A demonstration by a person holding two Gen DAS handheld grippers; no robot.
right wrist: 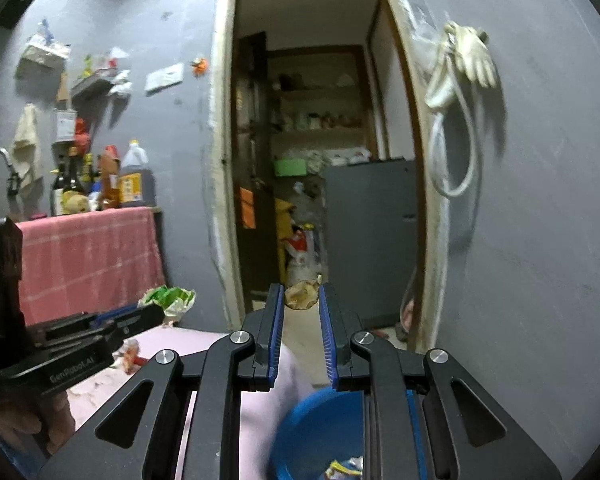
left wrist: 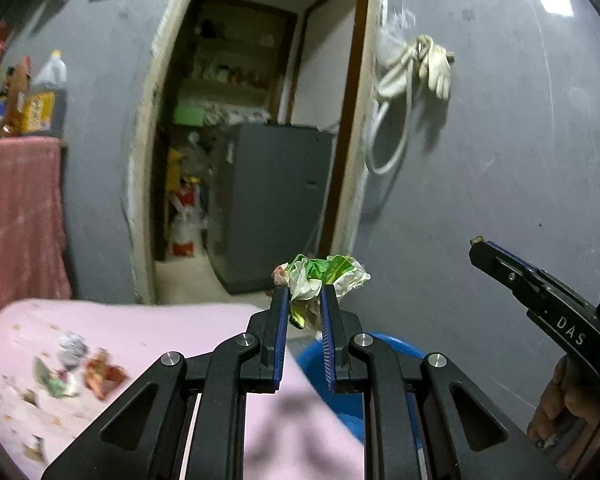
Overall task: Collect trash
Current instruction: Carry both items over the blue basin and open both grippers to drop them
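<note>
You see a grey wall [right wrist: 540, 240] with a pale glove [right wrist: 474, 56] and a looped white cord [right wrist: 454, 152] hanging beside an open doorway [right wrist: 320, 120]. Through it stands a dark grey cabinet [right wrist: 370, 240] below messy shelves [right wrist: 320, 120]. On your left, bottles [right wrist: 134, 178] stand above a hanging pink cloth [right wrist: 88, 256].

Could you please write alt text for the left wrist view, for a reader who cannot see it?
The left gripper pinches a crumpled green and white wrapper above a blue bin. More scraps lie on the pink tabletop at left, and the right gripper enters from the right.
</note>
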